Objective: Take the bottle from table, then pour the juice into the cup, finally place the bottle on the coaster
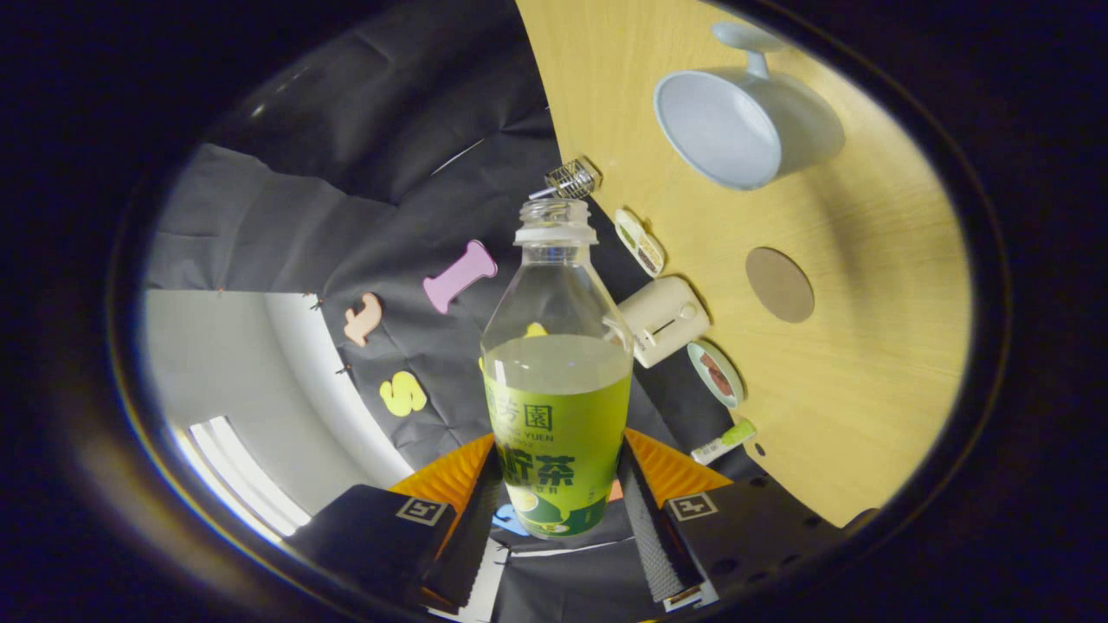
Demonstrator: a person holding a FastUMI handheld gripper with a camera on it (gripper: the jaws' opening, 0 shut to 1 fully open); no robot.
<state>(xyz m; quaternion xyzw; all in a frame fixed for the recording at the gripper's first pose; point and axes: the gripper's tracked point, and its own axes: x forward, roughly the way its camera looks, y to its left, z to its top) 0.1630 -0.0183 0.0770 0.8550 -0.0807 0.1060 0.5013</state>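
Both claw (pixel 558 510) fingers around the bottle (pixel 558 381), neck outward.

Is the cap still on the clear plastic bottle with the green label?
No, the clear plastic bottle with the green label, held between the tongs, has an open, capless neck.

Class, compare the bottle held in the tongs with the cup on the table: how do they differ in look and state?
The bottle is clear with a green label; the cup is plain pale and opaque. The bottle holds liquid to about mid-height, while the cup looks empty. The bottle is narrow-necked and gripped between the tongs; the cup is wide-mouthed, has a handle and stands free on the wooden table. Both are open-topped.
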